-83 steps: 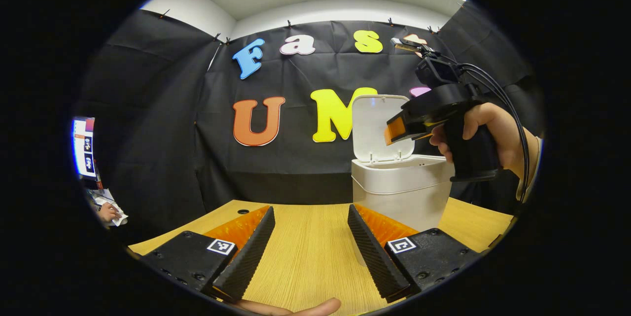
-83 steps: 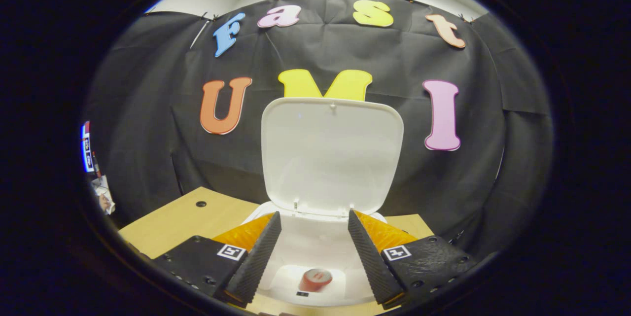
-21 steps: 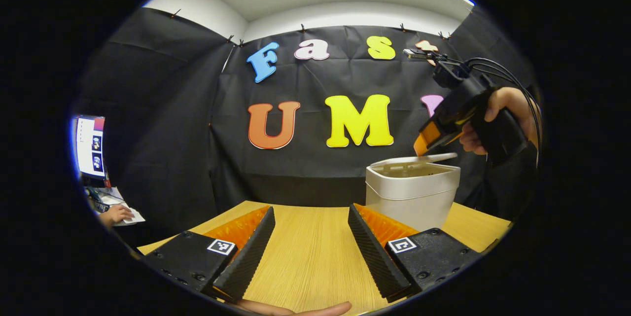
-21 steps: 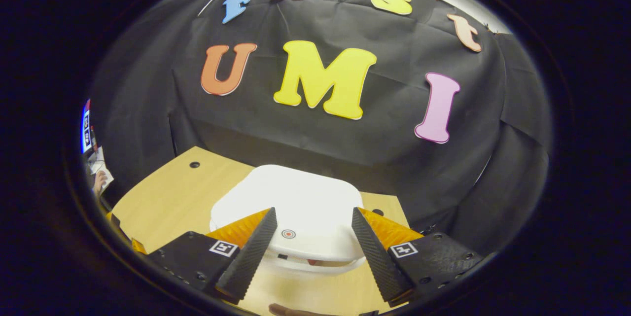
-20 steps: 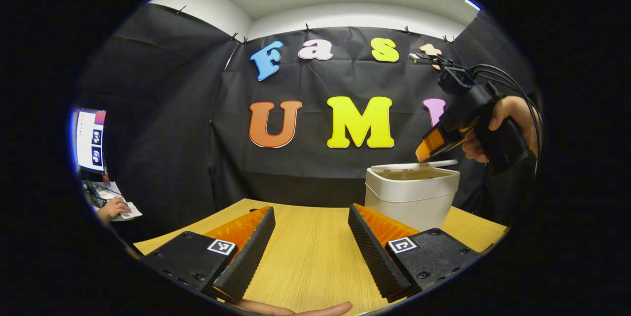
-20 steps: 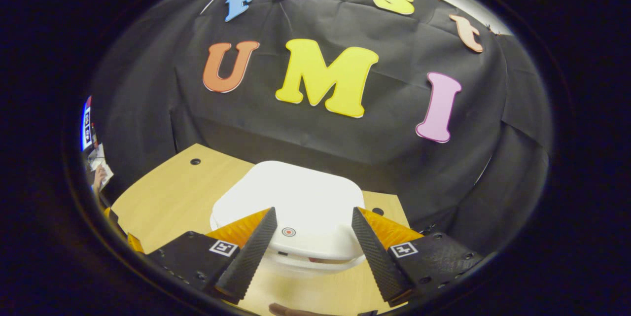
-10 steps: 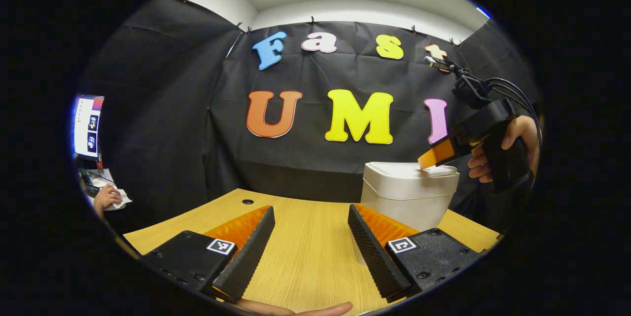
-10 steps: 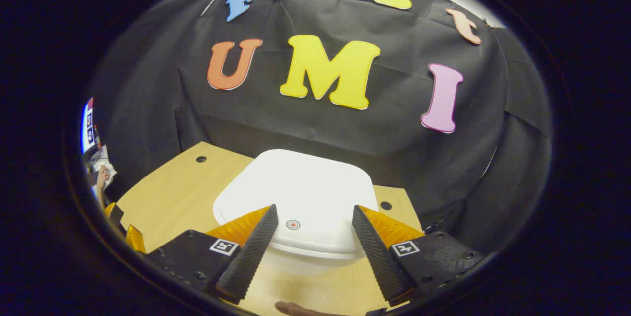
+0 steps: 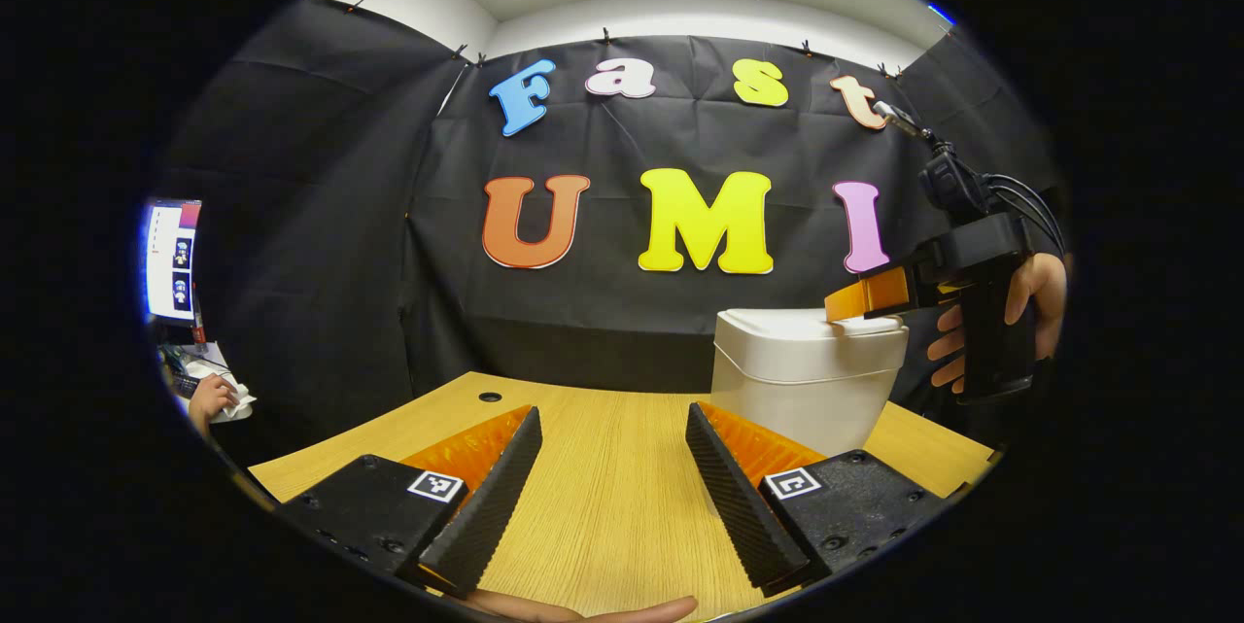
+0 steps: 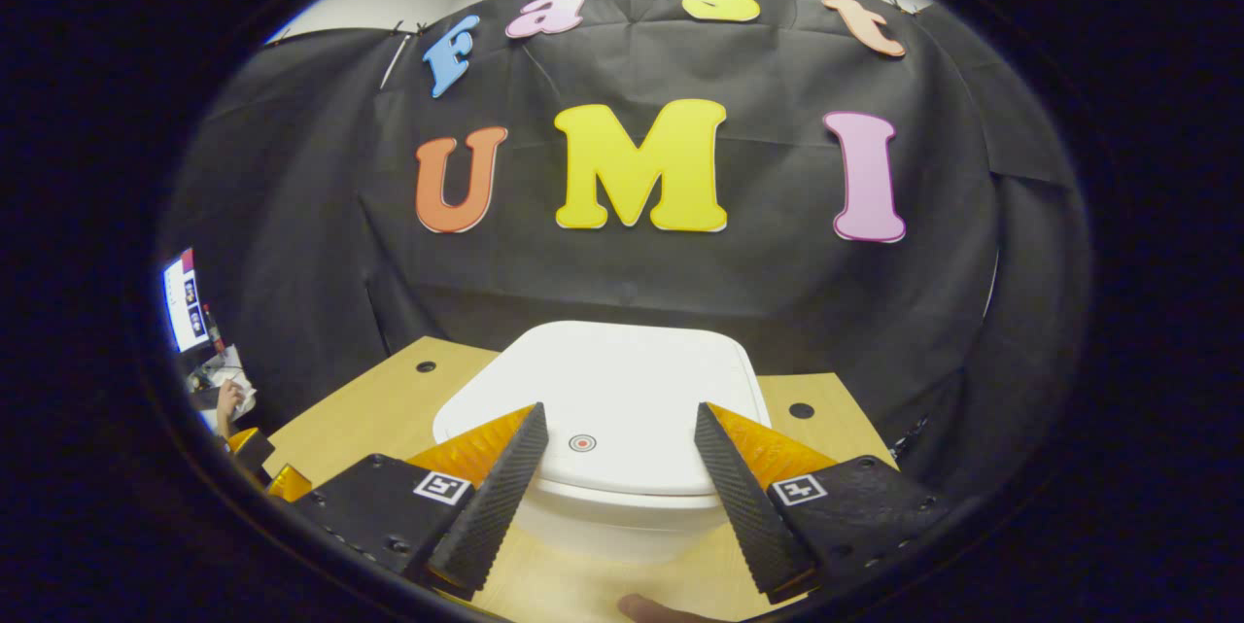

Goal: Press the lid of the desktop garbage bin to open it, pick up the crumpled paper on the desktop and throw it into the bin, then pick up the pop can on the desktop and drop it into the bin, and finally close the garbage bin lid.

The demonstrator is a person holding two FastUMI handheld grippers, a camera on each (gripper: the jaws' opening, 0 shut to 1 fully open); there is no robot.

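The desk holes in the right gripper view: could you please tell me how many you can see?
2. One hole is in the desk left of the bin; the other hole is on its right. The bin could be hiding more.

Recording booth in an office: black cloth wall, wooden desk, monitor.
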